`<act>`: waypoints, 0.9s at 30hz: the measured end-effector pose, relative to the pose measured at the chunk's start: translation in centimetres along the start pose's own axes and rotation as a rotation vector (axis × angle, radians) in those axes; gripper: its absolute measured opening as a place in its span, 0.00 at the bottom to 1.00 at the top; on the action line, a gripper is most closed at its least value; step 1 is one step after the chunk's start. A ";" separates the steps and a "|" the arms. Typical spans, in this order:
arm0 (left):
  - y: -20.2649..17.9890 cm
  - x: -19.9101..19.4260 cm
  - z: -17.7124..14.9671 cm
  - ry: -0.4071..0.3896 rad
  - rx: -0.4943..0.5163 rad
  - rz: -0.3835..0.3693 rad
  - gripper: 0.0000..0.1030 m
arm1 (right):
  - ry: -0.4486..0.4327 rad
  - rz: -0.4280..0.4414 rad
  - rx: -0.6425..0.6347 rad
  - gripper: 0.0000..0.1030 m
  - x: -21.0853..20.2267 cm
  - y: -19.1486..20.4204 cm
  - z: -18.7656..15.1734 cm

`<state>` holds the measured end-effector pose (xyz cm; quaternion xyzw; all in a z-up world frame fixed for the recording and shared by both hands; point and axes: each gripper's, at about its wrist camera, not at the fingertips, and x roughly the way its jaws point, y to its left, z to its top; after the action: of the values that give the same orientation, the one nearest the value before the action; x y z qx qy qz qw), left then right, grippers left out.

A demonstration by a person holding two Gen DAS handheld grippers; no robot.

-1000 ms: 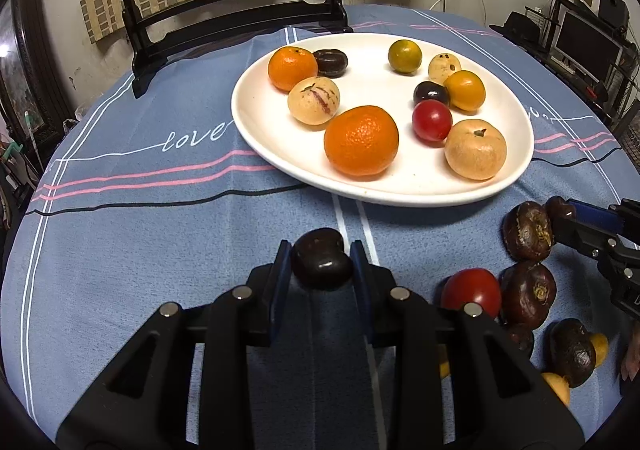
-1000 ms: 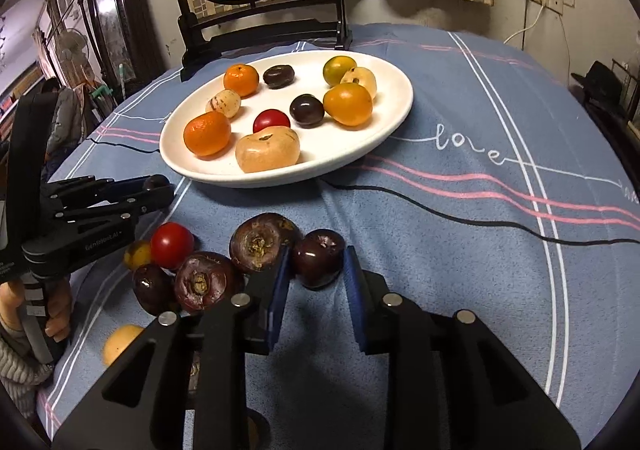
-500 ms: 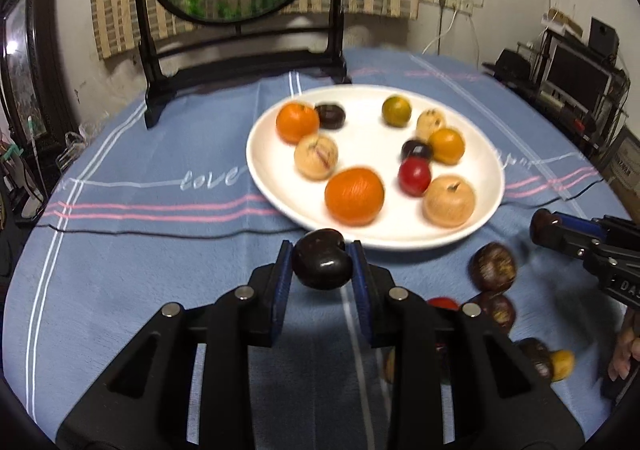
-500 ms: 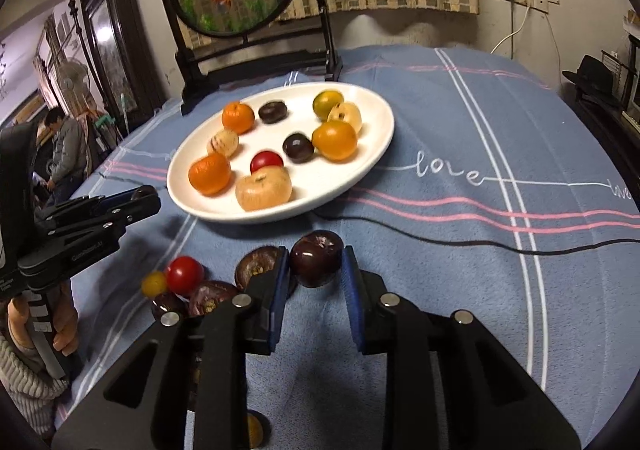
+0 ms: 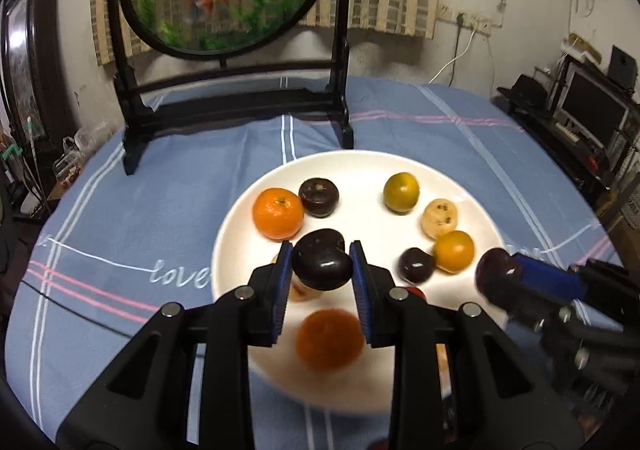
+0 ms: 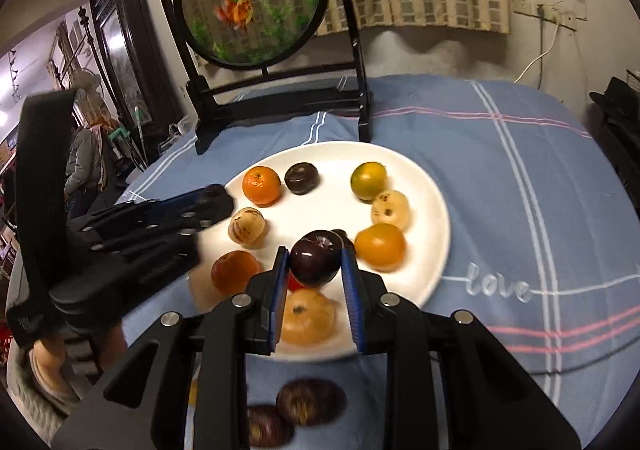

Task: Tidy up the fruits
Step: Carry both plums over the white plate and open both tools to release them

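A white plate (image 5: pixel 360 170) on the blue cloth holds several fruits: oranges, dark fruits, pale ones, a green one. My left gripper (image 5: pixel 322 270) is shut on a dark brown fruit (image 5: pixel 322 264) and holds it above the plate's near left part. My right gripper (image 6: pixel 314 264) is shut on a dark purple fruit (image 6: pixel 316 258) above the plate's (image 6: pixel 432 202) front middle. The right gripper also shows in the left wrist view (image 5: pixel 500 276) at the plate's right edge, and the left gripper shows in the right wrist view (image 6: pixel 218 200) at its left edge.
A black wooden stand (image 5: pixel 240 98) with a round goldfish screen stands behind the plate. Two dark fruits (image 6: pixel 310 402) lie on the cloth in front of the plate. A monitor and shelves (image 5: pixel 592 110) are off the table's right side.
Both grippers rose and moved forward with their dark fruits, from the loose pile on the cloth to over the plate.
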<state>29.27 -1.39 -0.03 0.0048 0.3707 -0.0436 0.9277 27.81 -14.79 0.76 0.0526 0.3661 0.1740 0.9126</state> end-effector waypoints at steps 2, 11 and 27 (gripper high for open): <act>-0.3 1.4 -0.1 0.014 0.009 0.007 0.28 | 0.008 0.001 0.006 0.26 0.8 -0.4 -0.5; -0.7 4.1 -0.2 0.012 0.024 0.013 0.29 | 0.029 -0.033 0.029 0.27 2.3 -2.2 -0.7; -1.7 2.3 -0.8 -0.076 0.077 0.087 0.66 | -0.008 -0.074 0.047 0.68 1.0 -2.7 -0.8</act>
<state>30.24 -3.25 -2.21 0.0548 0.3327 -0.0175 0.9413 28.69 -16.98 -1.08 0.0608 0.3683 0.1312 0.9184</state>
